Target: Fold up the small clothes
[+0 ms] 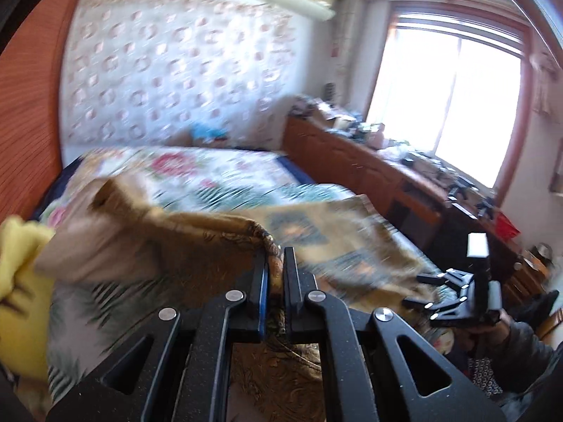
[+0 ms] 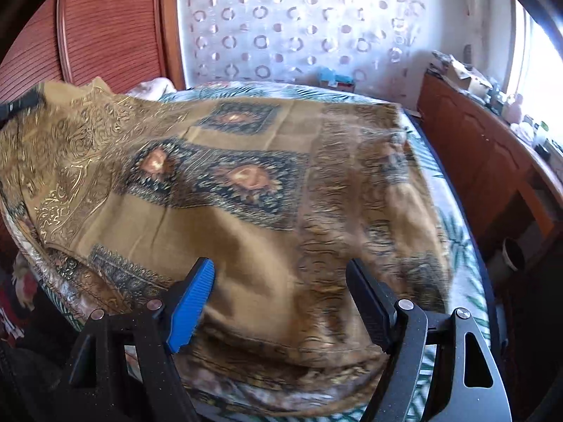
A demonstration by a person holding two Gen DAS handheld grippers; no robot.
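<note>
A brown patterned garment (image 2: 246, 190) with dark diamond motifs lies spread over the flowered bed (image 2: 457, 232). My left gripper (image 1: 275, 256) is shut on an edge of this garment (image 1: 211, 246) and holds it lifted above the bed; the cloth is blurred with motion. My right gripper (image 2: 281, 274) is open, its jaws wide apart just above the garment's near part, holding nothing. The right gripper also shows in the left wrist view (image 1: 457, 288) at the lower right. The left gripper's tip shows at the left edge of the right wrist view (image 2: 21, 103).
A yellow cloth (image 1: 21, 281) lies at the bed's left. A wooden cabinet (image 1: 369, 168) with clutter on top runs along the bed's right side under a bright window (image 1: 450, 98). A wooden headboard (image 2: 105, 28) and patterned wall stand behind.
</note>
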